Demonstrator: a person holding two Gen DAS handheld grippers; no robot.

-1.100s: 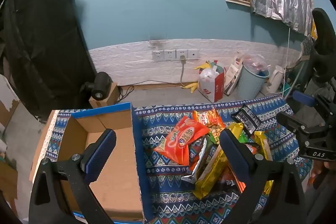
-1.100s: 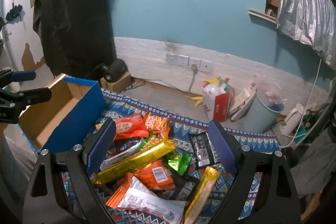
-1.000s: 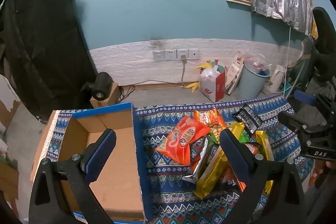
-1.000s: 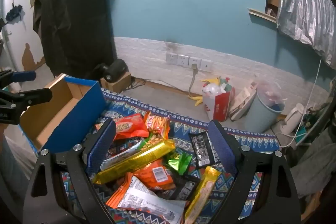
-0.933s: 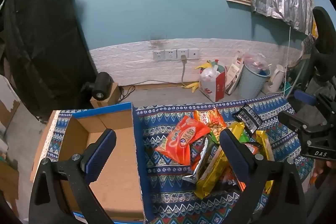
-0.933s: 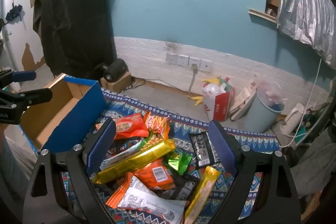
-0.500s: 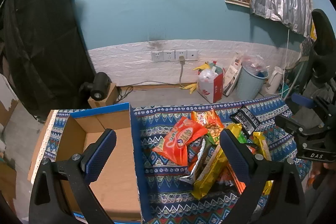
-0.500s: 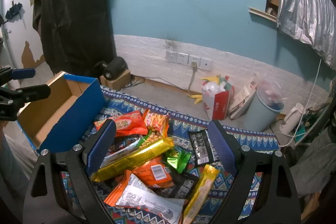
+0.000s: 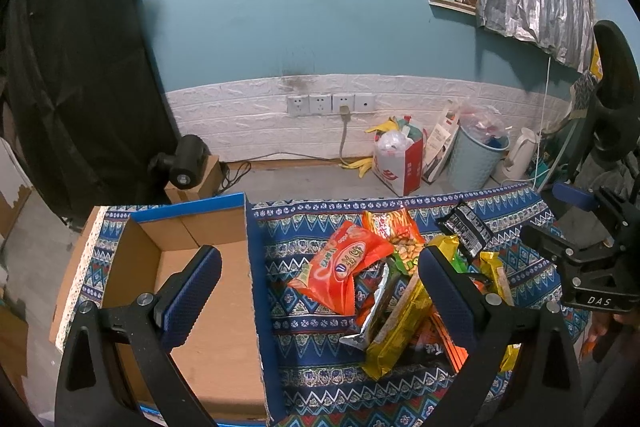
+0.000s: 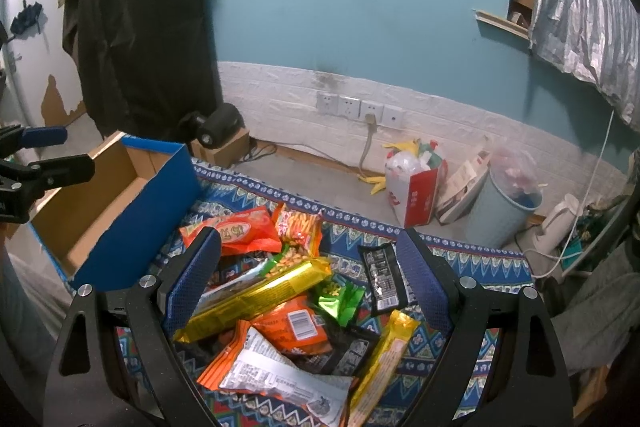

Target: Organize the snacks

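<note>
A pile of snack packets lies on a patterned blue cloth. It includes an orange bag, a long gold packet, a black packet and a small green one. An open cardboard box with blue outer walls stands to the left of the pile; it also shows in the right wrist view. My left gripper is open and empty, above the box's right wall. My right gripper is open and empty, above the pile.
Beyond the table are a teal wall, wall sockets, a red and white bag, a light blue bin and a white kettle. A black cloth-covered object stands at the back left.
Both views have shifted only slightly. Both grippers stay open and empty; the packets and the box have not moved.
</note>
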